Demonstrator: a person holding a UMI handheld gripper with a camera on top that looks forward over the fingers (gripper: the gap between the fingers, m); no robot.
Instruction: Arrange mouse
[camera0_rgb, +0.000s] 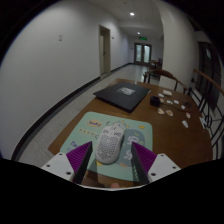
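Note:
A white perforated mouse (109, 143) lies on a pale green mouse mat (132, 136) on a brown wooden table (172, 139). My gripper (111, 163) is open, its purple pads (79, 157) standing left and right of the mouse's near end. The mouse rests on the mat between the fingertips, with a gap at each side. The mat bears small printed marks near its far left corner.
A black laptop (122, 95) lies closed on the table beyond the mat. Small white bits (166, 106) are scattered to its right. A chair (158, 72) stands at the far end. A corridor with doors runs beyond; the floor drops off to the left.

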